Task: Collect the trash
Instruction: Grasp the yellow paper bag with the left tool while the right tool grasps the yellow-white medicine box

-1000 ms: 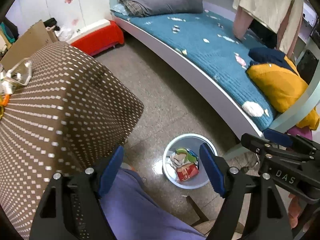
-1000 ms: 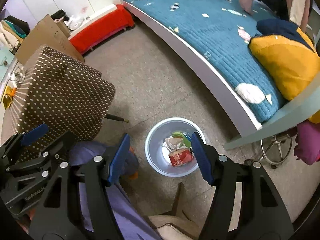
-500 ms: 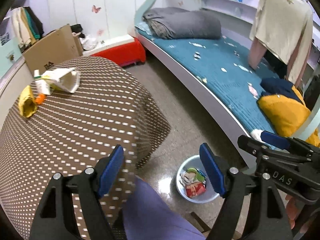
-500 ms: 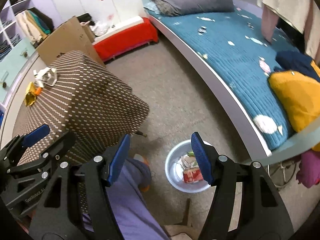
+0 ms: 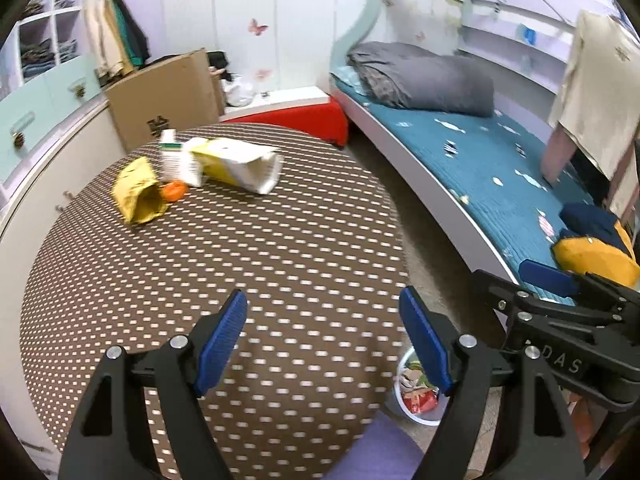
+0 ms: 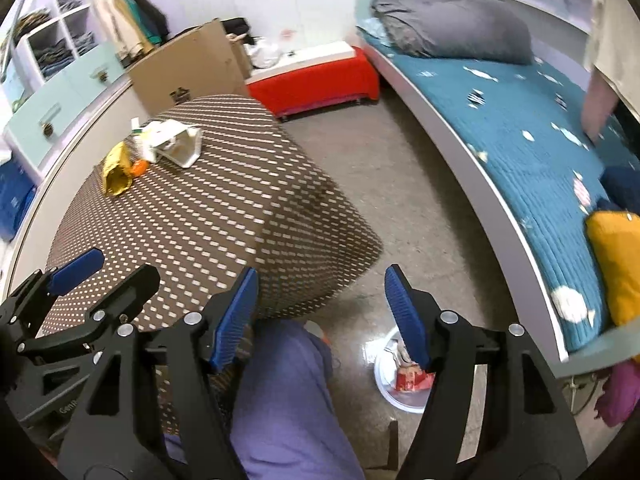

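Trash carton (image 5: 240,166) | lies flat, mouth toward bed | both hand-held grippers empty, right opening

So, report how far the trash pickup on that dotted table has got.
Done: the bin on the floor already holds wrappers. In hand: nothing; the left gripper is open and empty, and the right gripper has its jaws opening with nothing between them. Left: the yellow bag, orange cap, small white box and torn yellow-white packet on the table.
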Demonstrator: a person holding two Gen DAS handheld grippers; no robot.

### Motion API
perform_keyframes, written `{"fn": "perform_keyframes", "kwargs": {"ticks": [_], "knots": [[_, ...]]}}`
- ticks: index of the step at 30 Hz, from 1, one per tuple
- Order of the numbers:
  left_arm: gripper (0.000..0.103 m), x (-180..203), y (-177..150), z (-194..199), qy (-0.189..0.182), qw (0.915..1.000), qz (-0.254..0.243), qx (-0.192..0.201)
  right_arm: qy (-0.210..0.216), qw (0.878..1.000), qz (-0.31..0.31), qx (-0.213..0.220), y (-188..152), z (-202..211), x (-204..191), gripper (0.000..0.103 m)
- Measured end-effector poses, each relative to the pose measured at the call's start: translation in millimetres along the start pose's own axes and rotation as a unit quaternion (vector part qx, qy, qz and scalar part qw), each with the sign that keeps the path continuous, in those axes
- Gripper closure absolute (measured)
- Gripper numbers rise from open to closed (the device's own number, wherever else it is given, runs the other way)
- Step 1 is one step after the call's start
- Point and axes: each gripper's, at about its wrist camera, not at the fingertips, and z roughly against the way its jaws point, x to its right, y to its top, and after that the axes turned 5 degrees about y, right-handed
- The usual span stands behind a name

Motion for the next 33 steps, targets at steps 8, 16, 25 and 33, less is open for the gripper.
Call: {"fn": "perform_keyframes", "kwargs": {"ticks": [8,16,25,33], "knots": [[0.026,-54.4,4.3,-4.0,0.032,0.9987,0.040,-0.002,0.022,0.999,0.045,-0.010,16.6,-23.2,-52.1,0.034],[0.018,-112.2,15.1,-24.0,0.052,0.9946,0.088,-0.013,0.039,0.996,0.081,-0.024,43.3,-57.9,-97.3,0.026],[0.013,-175.0,55.0,-76.9,0.039,0.9901,0.125,-0.051,0.042,0.987,0.153,-0.031,95.7,-101.3,-139.0,0.016],[0.012,-208.2,98.3,-130.2,0.000,0.9821,0.162,-0.095,0.044,0.976,0.204,-0.068,139.4,-160.4,-165.1,0.016]]}}
